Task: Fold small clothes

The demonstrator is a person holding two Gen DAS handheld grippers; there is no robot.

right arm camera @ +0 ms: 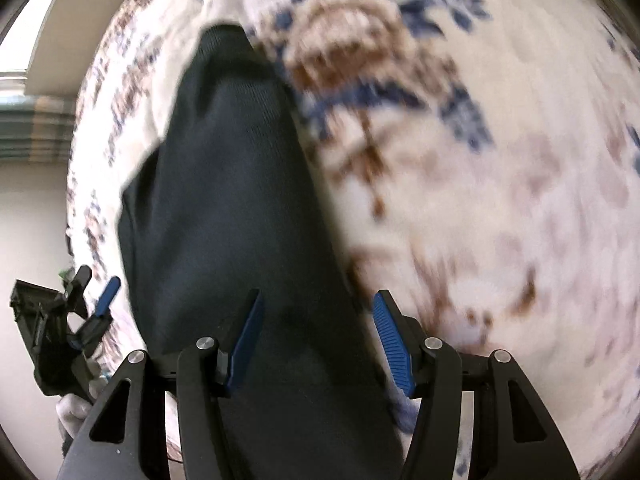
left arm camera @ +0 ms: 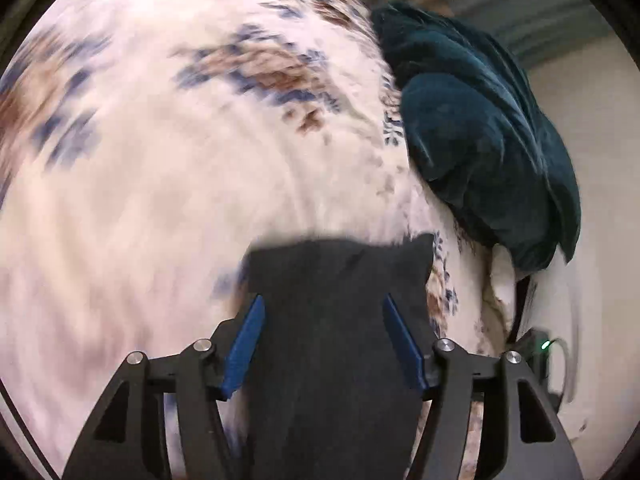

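A dark knitted garment [left arm camera: 336, 360] lies as a long folded strip on the flowered bed cover [left arm camera: 160, 184]. My left gripper [left arm camera: 323, 300] hovers over one end of it, blue pads [left arm camera: 248, 344] spread apart and the cloth passing below the gap, not pinched. In the right wrist view the same garment [right arm camera: 224, 200] stretches away towards the top of the picture. My right gripper [right arm camera: 319, 294] stands open above its near end, with the left pad over the cloth and the right pad [right arm camera: 390, 340] over the cover. The left gripper [right arm camera: 92, 312] shows at the far left, held by a gloved hand [right arm camera: 74, 408].
A teal velvet pillow [left arm camera: 480, 140] lies at the bed's right side beyond the garment. A small black device with a green light [left arm camera: 544, 346] sits at the bed's edge. The bed edge [right arm camera: 80, 208] drops off on the left, near a striped curtain [right arm camera: 36, 128].
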